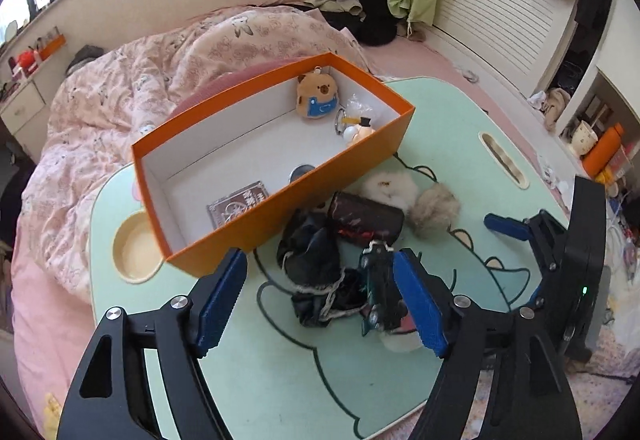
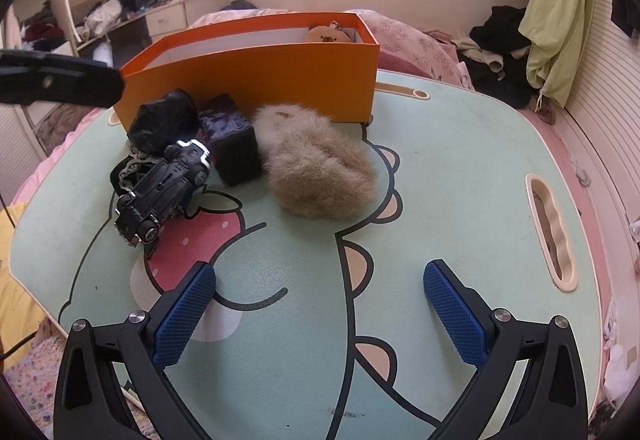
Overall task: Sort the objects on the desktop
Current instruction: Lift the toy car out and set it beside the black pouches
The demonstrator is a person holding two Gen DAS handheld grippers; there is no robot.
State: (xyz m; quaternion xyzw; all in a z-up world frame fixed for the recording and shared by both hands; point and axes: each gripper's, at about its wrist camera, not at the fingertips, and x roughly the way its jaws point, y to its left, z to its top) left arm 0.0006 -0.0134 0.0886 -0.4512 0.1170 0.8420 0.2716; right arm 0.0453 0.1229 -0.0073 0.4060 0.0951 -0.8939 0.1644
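Left gripper (image 1: 320, 304) spread wide above the near part of the counter (image 1: 280, 380), nothing pressed between its blue pads, a black toy car (image 1: 378, 292) lying just beside the right pad. Right gripper (image 2: 320, 314) likewise wide and empty over the counter's near edge. Orange box (image 1: 304, 200) along the far edge with a capybara plush (image 1: 316, 96), a small keychain figure (image 1: 358, 126) and a flat packet (image 1: 240, 202) inside; dark pouch (image 1: 316, 260), black cylinder case (image 1: 366, 218) and two fur pompoms (image 1: 434, 206) bunched against its front wall.
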